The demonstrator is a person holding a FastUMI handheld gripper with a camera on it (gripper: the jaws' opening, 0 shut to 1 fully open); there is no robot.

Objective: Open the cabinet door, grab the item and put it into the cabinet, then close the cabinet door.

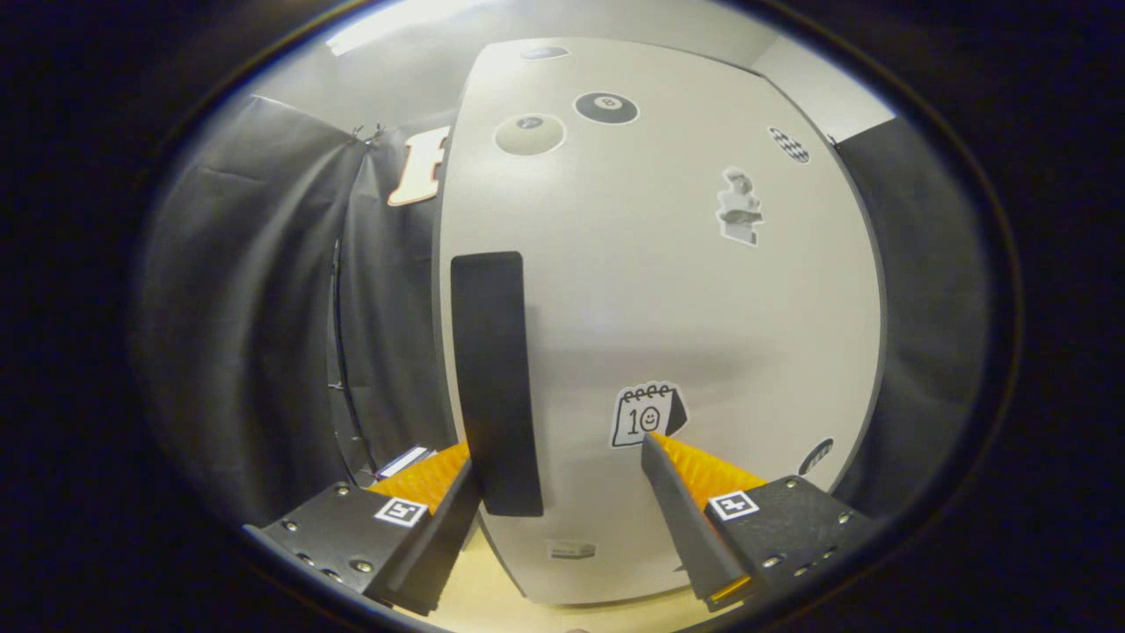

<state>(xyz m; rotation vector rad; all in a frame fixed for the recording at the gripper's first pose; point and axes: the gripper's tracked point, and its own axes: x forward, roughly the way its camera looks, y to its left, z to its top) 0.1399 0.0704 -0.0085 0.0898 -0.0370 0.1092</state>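
Spread wide and gripping nothing, the jaws of the gripper [562, 475] face a pale cabinet door [668, 290] at close range, one finger [444, 519] just outside the door's edge and the other finger [681, 510] in front of its panel. Between them, nearer the first, runs a dark vertical handle [494, 382] mounted along that edge of the door; its lower end sits level with the fingertips, though whether either finger touches it cannot be told.

Stickers dot the panel: two billiard balls [567, 121] up top, a small statue figure [740, 207] to one side, and a calendar [648, 415] just beyond the second fingertip. As far as this view shows, the door lies flush and closed (a scene that would fit the cabinet waiting to be opened as well as one shut again with the item inside). No loose item can be made out here; a small flat object [406, 460] peeks past the first finger, too hidden to identify.

By its look, the door is a stiff, flat board, smooth-faced and likely slippery to pinch anywhere but the handle. That long bar appears rigid and offers the one sure purchase, best taken around its middle or lower part, where a pull would swing the board on its hinges.
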